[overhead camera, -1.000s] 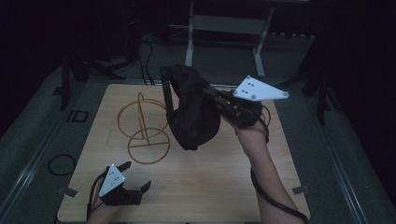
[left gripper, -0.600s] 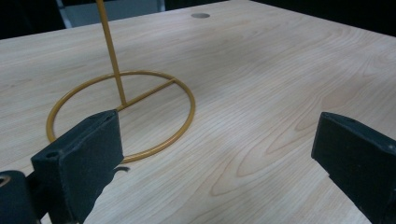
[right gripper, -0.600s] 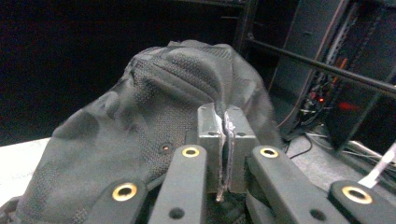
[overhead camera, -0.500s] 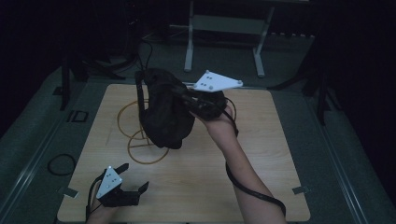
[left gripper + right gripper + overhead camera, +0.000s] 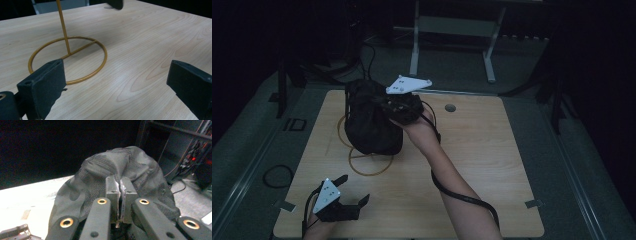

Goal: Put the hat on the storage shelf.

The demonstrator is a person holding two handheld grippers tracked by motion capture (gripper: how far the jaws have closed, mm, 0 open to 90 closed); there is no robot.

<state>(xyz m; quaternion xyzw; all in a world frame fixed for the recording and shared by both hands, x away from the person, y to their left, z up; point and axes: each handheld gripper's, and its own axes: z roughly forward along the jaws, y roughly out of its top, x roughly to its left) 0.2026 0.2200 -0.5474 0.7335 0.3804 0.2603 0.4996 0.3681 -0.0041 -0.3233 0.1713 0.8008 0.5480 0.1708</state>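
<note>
A black mesh cap (image 5: 368, 127) hangs over the gold wire stand (image 5: 362, 172), hiding the stand's pole; the base ring shows below it. My right gripper (image 5: 384, 106) is shut on the cap's fabric; in the right gripper view the jaws (image 5: 120, 182) pinch a fold of the cap (image 5: 125, 162). My left gripper (image 5: 353, 188) rests near the table's front left corner, open and holding nothing. In the left gripper view it (image 5: 117, 75) faces the stand's ring and pole (image 5: 63, 27), with the cap's lower edge (image 5: 115, 3) at the top.
The wooden table (image 5: 512, 150) has a small round grommet (image 5: 450, 107) at its back. The right gripper's cable (image 5: 462, 195) trails along the forearm. A metal frame (image 5: 452, 25) stands behind the table; a cable loop (image 5: 274, 175) lies on the floor at left.
My right gripper has carried the cap leftward and lower, from right of the stand to over it. The left gripper has stayed in place, open.
</note>
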